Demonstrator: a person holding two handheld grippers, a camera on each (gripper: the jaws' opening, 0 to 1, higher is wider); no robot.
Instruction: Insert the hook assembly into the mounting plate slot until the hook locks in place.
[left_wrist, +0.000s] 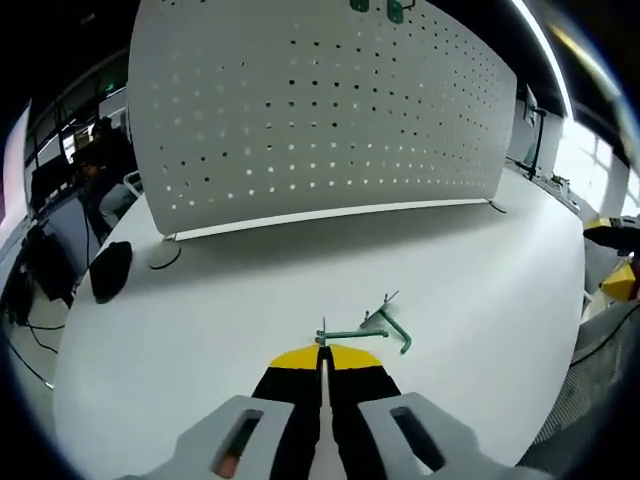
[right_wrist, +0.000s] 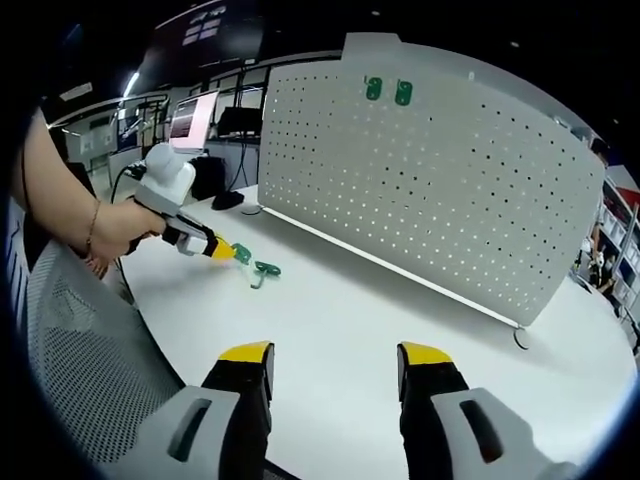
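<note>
A white pegboard panel (left_wrist: 320, 110) (right_wrist: 430, 180) stands upright on the white table (left_wrist: 250, 300) (right_wrist: 340, 310). Two green hooks (left_wrist: 393, 9) (right_wrist: 388, 92) hang near its top edge. A loose green hook assembly (left_wrist: 385, 328) (right_wrist: 258, 268) lies on the table in front of the panel. My left gripper (left_wrist: 324, 356) (right_wrist: 222, 251) has its jaws pressed together at the near end of this hook and seems to pinch it. My right gripper (right_wrist: 335, 365) is open over bare table with nothing between its fingers, well away from the hook.
A black object (left_wrist: 110, 270) lies on the table left of the panel's foot. A person's hand (right_wrist: 115, 232) holds the left gripper. A mesh chair back (right_wrist: 80, 340) sits by the table's near edge. Desks and monitors (right_wrist: 195, 115) stand behind.
</note>
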